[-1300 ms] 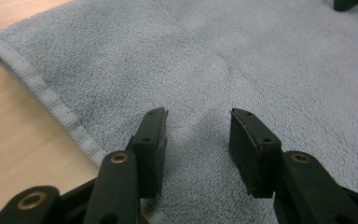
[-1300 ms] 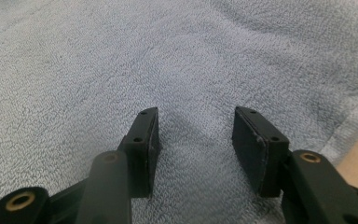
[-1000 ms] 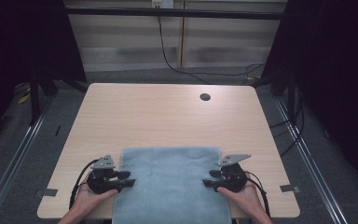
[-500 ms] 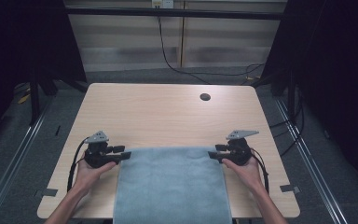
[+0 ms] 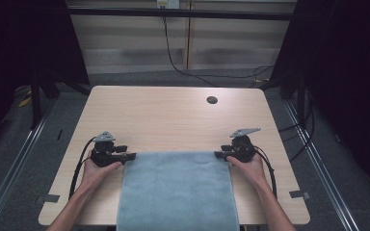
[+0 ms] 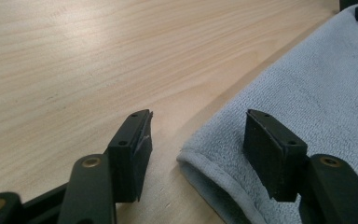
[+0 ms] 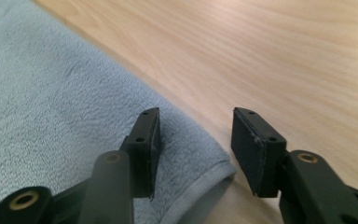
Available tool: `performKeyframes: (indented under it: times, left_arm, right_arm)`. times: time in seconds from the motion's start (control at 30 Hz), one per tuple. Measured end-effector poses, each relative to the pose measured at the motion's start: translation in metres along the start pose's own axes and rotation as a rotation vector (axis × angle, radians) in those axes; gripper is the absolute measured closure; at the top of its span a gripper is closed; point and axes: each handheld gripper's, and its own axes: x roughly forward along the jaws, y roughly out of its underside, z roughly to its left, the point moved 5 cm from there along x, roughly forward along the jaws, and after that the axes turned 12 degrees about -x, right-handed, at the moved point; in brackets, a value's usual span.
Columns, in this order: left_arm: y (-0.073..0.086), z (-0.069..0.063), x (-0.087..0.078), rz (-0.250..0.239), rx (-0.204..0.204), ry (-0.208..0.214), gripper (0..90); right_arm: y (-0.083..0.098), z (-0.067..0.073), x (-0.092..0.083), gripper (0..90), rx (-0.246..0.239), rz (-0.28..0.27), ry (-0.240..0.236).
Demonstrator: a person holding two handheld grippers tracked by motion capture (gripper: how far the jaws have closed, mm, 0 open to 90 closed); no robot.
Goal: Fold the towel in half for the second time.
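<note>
High view: blue-grey towel point(image 5: 177, 190) lies flat in the lower middle of the frame on the wooden counter point(image 5: 173, 115), its near end running off the bottom edge, its far edge straight across between my two hands. My left gripper point(image 5: 131, 156) sits at the towel's upper left corner, my right gripper point(image 5: 218, 154) at its upper right corner, both low over the counter. Left gripper view: towel corner point(image 6: 200, 161) lies limp at bottom centre between my jaws, one jaw over bare wood at lower left, the other over the cloth at lower right; pads clear of the fabric, jaws released and just been opening wider. Right gripper view: corner hem point(image 7: 209, 184) at bottom centre, left jaw above the cloth, right jaw above wood; jaws spread, not pinching, though they have just been closing a little. Small dark round hole point(image 5: 212, 100) in the counter, upper right of centre, well apart from the towel
</note>
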Motion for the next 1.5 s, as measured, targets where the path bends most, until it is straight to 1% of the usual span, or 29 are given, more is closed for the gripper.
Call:
performKeyframes:
  times: [0.03,0.07,0.1,0.13,0.17,0.2,0.23,0.27,0.3,0.33,0.43,0.47,0.5,0.53,0.57,0.63,0.7,0.73,0.77,0.87,1.0,1.07,1.1,1.17,1.2,1.27,1.33,1.4,1.5]
  left_arm:
    - [0.001,-0.001,0.001,0.007,0.007,0.009,43.5]
    - [0.002,-0.003,0.002,0.014,0.02,0.002,44.6]
    - [0.003,-0.004,0.004,0.03,0.029,0.007,44.9]
    - [0.005,-0.006,0.005,0.041,0.045,0.011,48.5]
    - [0.006,-0.007,0.007,0.048,0.06,-0.001,50.9]
    - [0.007,-0.008,0.007,0.054,0.064,0.01,53.7]
    - [0.007,-0.009,0.007,0.062,0.064,0.02,63.4]
    - [0.008,-0.009,0.007,0.064,0.069,0.021,67.5]
    - [0.009,-0.01,0.006,0.071,0.065,0.032,71.6]
    - [0.009,-0.011,0.006,0.069,0.071,0.034,76.0]
    - [0.006,-0.011,0.003,0.052,0.054,0.048,82.9]
    - [0.004,-0.011,0.001,0.04,0.052,0.045,83.5]
    - [0.001,-0.011,-0.002,0.011,0.03,0.065,83.6]
    - [-0.002,-0.011,-0.004,-0.011,0.02,0.081,83.8]
    - [-0.005,-0.01,-0.006,-0.025,0.019,0.082,84.0]
    - [-0.011,-0.01,-0.012,-0.037,0.014,0.088,84.2]
    - [-0.02,-0.01,-0.015,-0.079,0.004,0.096,84.4]
    - [-0.025,-0.01,-0.016,-0.097,-0.011,0.112,84.5]
    - [-0.03,-0.01,-0.017,-0.105,-0.011,0.108,84.5]
    - [-0.048,-0.011,-0.02,-0.134,0.005,0.094,84.6]
    - [-0.074,-0.015,-0.03,-0.184,0.014,0.109,84.6]
    - [-0.083,-0.016,-0.034,-0.205,0.024,0.095,84.6]
    - [-0.09,-0.017,-0.037,-0.217,0.025,0.098,84.6]
    - [-0.1,-0.017,-0.04,-0.226,0.04,0.08,84.7]
    - [-0.107,-0.018,-0.043,-0.241,0.043,0.086,84.7]
    - [-0.115,-0.018,-0.045,-0.258,0.044,0.06,84.8]
    - [-0.123,-0.018,-0.046,-0.262,0.047,0.037,85.0]
    - [-0.129,-0.017,-0.049,-0.291,0.023,0.053,85.0]
    - [-0.135,-0.016,-0.051,-0.327,-0.008,0.07,85.0]
  right_arm:
    - [0.001,0.001,0.001,55.1,-0.003,0.009,-0.005]
    - [0.003,0.001,0.002,56.1,-0.008,0.017,-0.008]
    - [0.003,0.002,0.001,58.3,-0.008,0.012,-0.012]
    - [0.004,0.002,0.001,61.9,-0.014,0.016,-0.016]
    - [0.004,0.003,0.0,65.3,-0.015,0.018,-0.015]
    - [0.004,0.004,0.0,72.0,-0.022,0.018,-0.022]
    - [0.004,0.006,0.0,77.4,-0.028,0.015,-0.033]
    - [0.003,0.007,-0.001,80.2,-0.031,0.016,-0.032]
    - [0.002,0.009,-0.001,82.3,-0.033,0.016,-0.024]
    - [0.001,0.009,-0.002,83.2,-0.035,0.011,-0.031]
    - [0.0,0.01,-0.004,84.3,-0.003,-0.005,-0.047]
    - [-0.001,0.01,-0.005,84.6,0.009,-0.014,-0.047]
    - [-0.003,0.008,-0.007,84.9,0.014,-0.03,-0.05]
    - [-0.006,0.007,-0.01,85.1,0.028,-0.053,-0.058]
    - [-0.008,0.006,-0.012,85.3,0.034,-0.071,-0.056]
    - [-0.013,0.005,-0.016,85.6,0.041,-0.092,-0.06]
    - [-0.019,0.003,-0.02,85.8,0.033,-0.114,-0.05]
    - [-0.023,0.003,-0.022,85.8,0.037,-0.121,-0.047]
    - [-0.027,0.001,-0.023,85.8,0.033,-0.137,-0.038]
    - [-0.042,-0.004,-0.028,85.9,0.024,-0.155,-0.017]
    - [-0.066,-0.014,-0.037,86.1,0.005,-0.198,0.019]
    - [-0.075,-0.017,-0.041,86.2,-0.001,-0.209,0.029]
    - [-0.08,-0.018,-0.043,86.2,-0.003,-0.22,0.039]
    - [-0.091,-0.022,-0.049,86.3,-0.005,-0.241,0.053]
    - [-0.095,-0.024,-0.051,86.4,-0.006,-0.252,0.06]
    - [-0.107,-0.028,-0.057,86.5,-0.008,-0.268,0.079]
    - [-0.116,-0.032,-0.061,86.5,-0.025,-0.265,0.091]
    - [-0.126,-0.035,-0.066,86.7,-0.032,-0.273,0.1]
    - [-0.134,-0.039,-0.069,86.8,-0.035,-0.273,0.112]
